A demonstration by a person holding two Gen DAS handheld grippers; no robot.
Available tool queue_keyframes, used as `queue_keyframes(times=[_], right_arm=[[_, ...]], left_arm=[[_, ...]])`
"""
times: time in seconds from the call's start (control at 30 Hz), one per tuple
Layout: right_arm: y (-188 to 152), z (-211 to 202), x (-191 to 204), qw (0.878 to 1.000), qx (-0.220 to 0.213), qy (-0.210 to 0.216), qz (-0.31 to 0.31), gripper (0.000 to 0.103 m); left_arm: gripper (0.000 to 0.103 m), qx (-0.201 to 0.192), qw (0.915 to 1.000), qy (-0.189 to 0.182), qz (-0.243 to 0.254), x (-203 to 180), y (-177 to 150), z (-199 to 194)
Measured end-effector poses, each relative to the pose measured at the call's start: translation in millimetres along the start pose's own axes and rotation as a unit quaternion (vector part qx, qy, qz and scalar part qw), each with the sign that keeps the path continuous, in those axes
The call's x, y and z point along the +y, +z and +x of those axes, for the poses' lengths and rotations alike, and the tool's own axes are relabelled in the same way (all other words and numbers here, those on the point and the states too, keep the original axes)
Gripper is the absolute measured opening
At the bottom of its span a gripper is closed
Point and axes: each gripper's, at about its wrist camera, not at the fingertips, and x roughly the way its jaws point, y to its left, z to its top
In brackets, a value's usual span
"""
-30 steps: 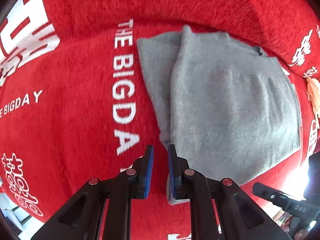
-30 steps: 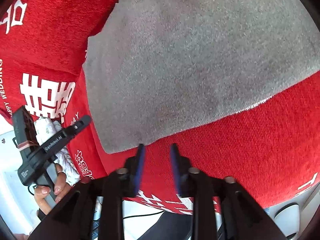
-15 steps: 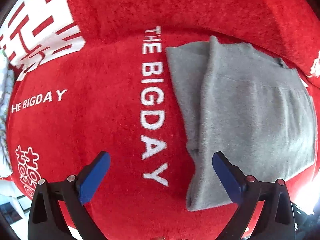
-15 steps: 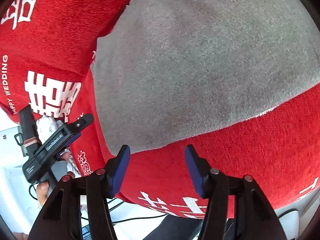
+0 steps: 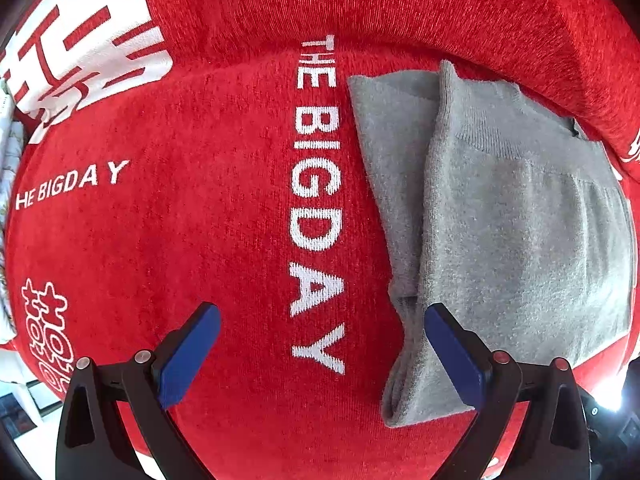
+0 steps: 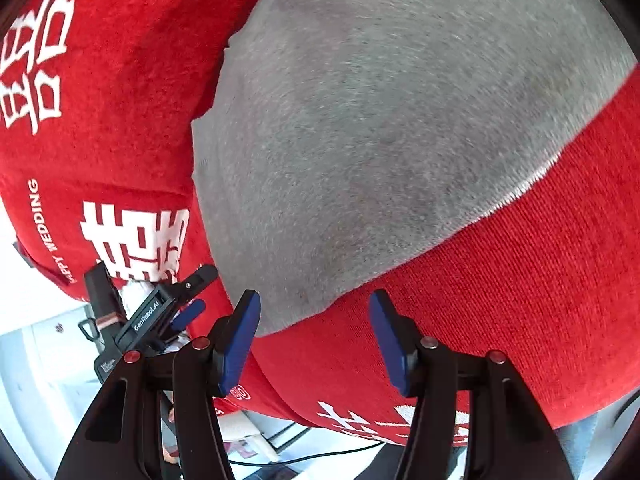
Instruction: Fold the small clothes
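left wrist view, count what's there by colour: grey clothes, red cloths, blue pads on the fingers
grey: 1, the folded grey garment
red: 1, the red cloth printed with white lettering, under the garment
blue: 2, the pads on the left gripper fingers, spread wide with nothing between them
total: 4

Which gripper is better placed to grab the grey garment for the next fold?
Right, probably. The right gripper is open with the grey garment's corner between its fingers; the left gripper mostly straddles bare red cover.
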Motion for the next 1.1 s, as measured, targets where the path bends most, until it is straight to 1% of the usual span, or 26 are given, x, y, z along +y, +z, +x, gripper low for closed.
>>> queue_keyframes(times=[0.17, 0.3, 0.43, 0.5, 0.6, 0.7, 0.8, 0.83, 0.87, 0.9, 0.93, 0.97, 1.1], right_arm=[[-1, 5, -1, 1.0, 0.001, 0.009, 0.003, 0.063], [0, 12, 1, 0.999, 0.002, 0.032, 0.004, 0.063], [2, 21, 3, 0.998, -0.003, 0.056, 0.012, 0.063], [3, 24, 5, 0.997, -0.014, 0.07, 0.017, 0.065], [4, 28, 8, 0.995, -0.023, 0.091, 0.031, 0.065], [6, 34, 9, 0.992, -0.027, 0.114, 0.048, 0.065], [9, 37, 13, 0.989, -0.031, 0.131, 0.062, 0.065], [10, 38, 15, 0.988, -0.031, 0.138, 0.066, 0.063], [11, 38, 17, 0.985, -0.027, 0.151, 0.074, 0.049], [13, 38, 19, 0.984, -0.021, 0.16, 0.08, 0.024], [14, 37, 20, 0.982, -0.017, 0.167, 0.083, 0.014], [16, 34, 24, 0.981, -0.015, 0.177, 0.082, 0.01], [22, 14, 43, 0.978, -0.016, 0.204, 0.043, 0.01]], left_arm=[[0.102, -0.002, 0.9994, -0.033, 0.012, -1, 3, -1], [0.102, -0.003, 0.9984, -0.048, 0.03, -4, 6, 0], [0.102, 0.004, 0.997, -0.072, 0.028, -3, 13, 4], [0.102, 0.006, 0.995, -0.098, 0.02, -1, 15, 4], [0.102, 0.008, 0.9904, -0.137, 0.012, 0, 19, 6], [0.102, 0.012, 0.9877, -0.155, 0.017, -4, 24, 8], [0.102, 0.026, 0.9844, -0.174, 0.013, -9, 32, 18], [0.102, 0.031, 0.9831, -0.18, 0.006, -9, 34, 21], [0.102, 0.036, 0.981, -0.191, -0.003, -10, 37, 25], [0.102, 0.04, 0.9788, -0.2, -0.01, -13, 41, 29], [0.102, 0.042, 0.977, -0.208, -0.015, -15, 43, 30], [0.102, 0.045, 0.9753, -0.216, -0.018, -19, 44, 30], [0.102, 0.05, 0.9696, -0.239, -0.012, -37, 51, 33]])
